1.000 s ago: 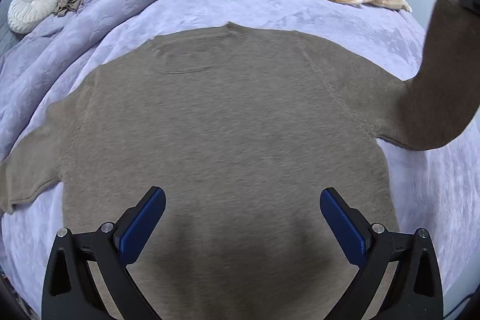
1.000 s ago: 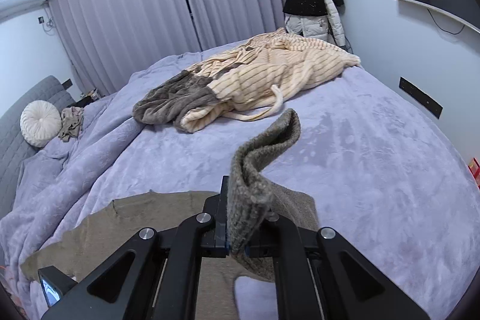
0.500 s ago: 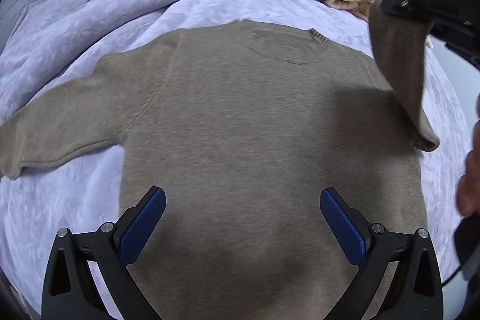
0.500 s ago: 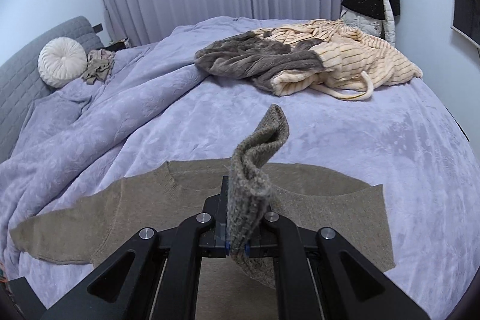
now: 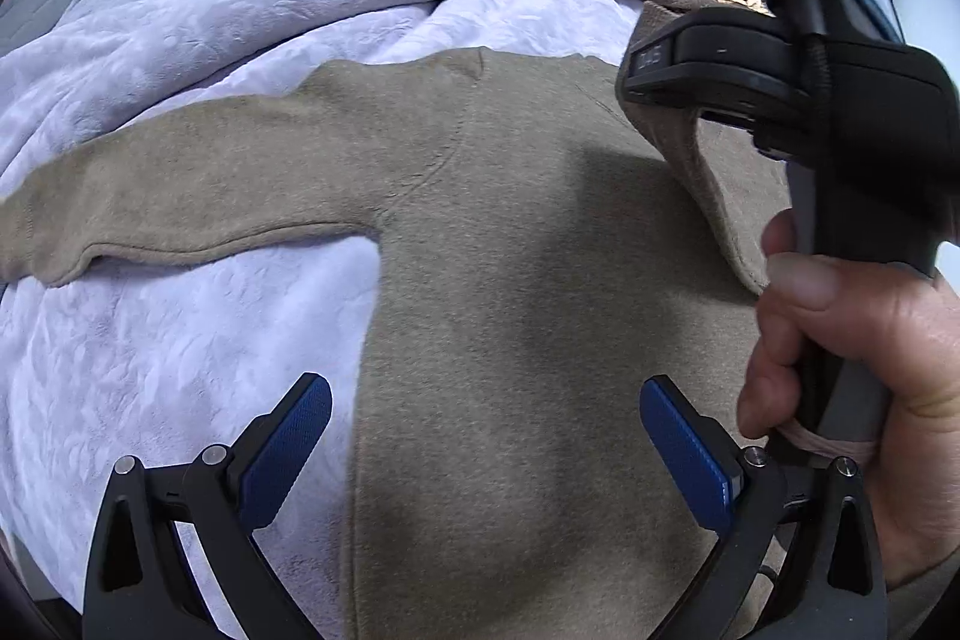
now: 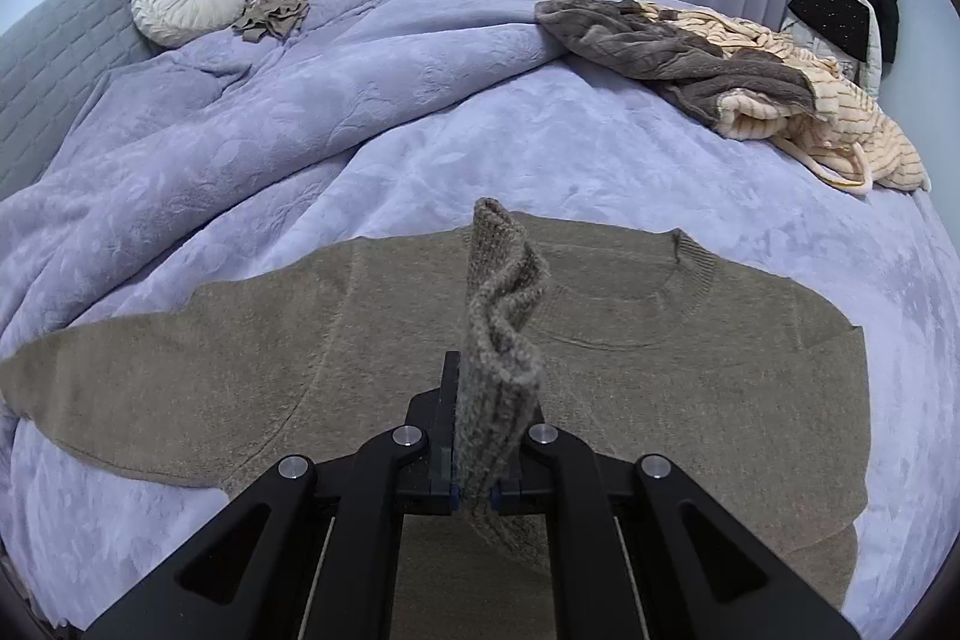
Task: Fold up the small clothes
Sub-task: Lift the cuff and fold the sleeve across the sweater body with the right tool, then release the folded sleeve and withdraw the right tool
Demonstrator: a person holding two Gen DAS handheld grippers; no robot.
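"Which step is this?"

"The sleeve fold. The right gripper (image 6: pixel 474 490) pinches the cuff (image 6: pixel 501 316) above the sweater (image 5: pixel 510 280), flat on the bed (image 6: pixel 420 130). The left gripper (image 5: pixel 486 451) hovers, jaws spread."

"Next?"

"Probably lay it across the chest; hard to see."

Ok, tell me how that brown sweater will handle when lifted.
Likely floppy: the sleeve pinched by the right gripper crumples and droops. Probably light, since a small pinch carries it. The brown sweater looks fuzzy, so hardly slippery.
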